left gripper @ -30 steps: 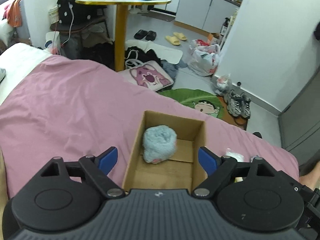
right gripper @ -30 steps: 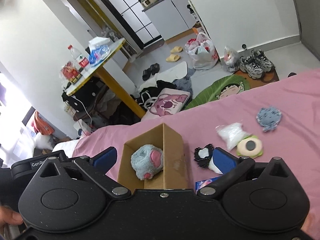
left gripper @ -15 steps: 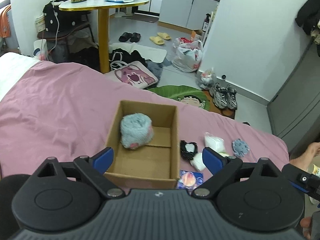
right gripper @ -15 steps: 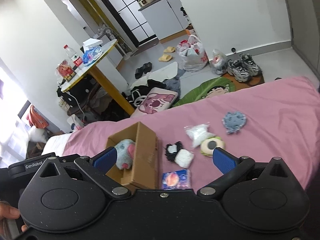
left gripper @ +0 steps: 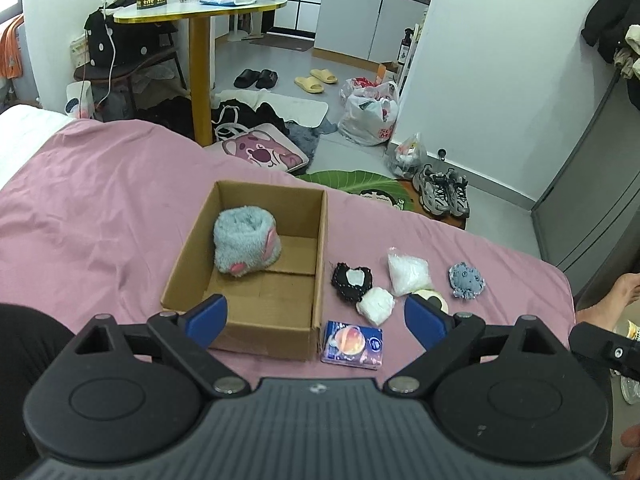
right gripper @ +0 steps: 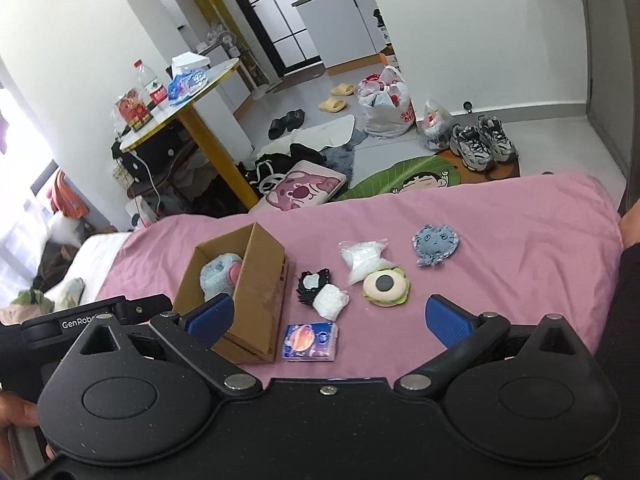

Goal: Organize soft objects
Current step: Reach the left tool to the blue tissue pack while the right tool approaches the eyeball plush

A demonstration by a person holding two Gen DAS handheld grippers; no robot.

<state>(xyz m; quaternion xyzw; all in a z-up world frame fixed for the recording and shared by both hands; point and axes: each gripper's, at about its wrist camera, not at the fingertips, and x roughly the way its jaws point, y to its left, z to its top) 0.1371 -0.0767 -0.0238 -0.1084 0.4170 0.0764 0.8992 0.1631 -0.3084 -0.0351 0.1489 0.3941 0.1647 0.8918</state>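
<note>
An open cardboard box [left gripper: 320, 240] [right gripper: 264, 276] sits on the pink bedsheet [left gripper: 100, 208] with a fluffy blue plush [left gripper: 245, 241] [right gripper: 218, 274] inside. To its right lie a black knitted piece [left gripper: 352, 282] [right gripper: 312, 284], a white soft ball [left gripper: 376, 306] [right gripper: 330, 300], a clear white bag [left gripper: 409, 271] [right gripper: 362, 258], a round green-rimmed pad [right gripper: 386, 288], a grey-blue patch [left gripper: 466, 280] [right gripper: 436, 244] and a tissue pack [left gripper: 352, 344] [right gripper: 311, 341]. My left gripper [left gripper: 316, 318] is open and empty, near the box's front. My right gripper [right gripper: 330, 320] is open and empty above the tissue pack.
Beyond the bed's far edge the floor holds a pink cushion [left gripper: 262, 153], a green mat [left gripper: 360, 186], sneakers [left gripper: 442, 192], plastic bags [left gripper: 370, 112] and slippers [left gripper: 314, 80]. A yellow-legged table [left gripper: 200, 12] stands at the back left. A person's foot [left gripper: 612, 300] shows at the right.
Both grippers have pulled back and up from the box, so the row of small soft items right of it has come fully into view. The plush stays in the box.
</note>
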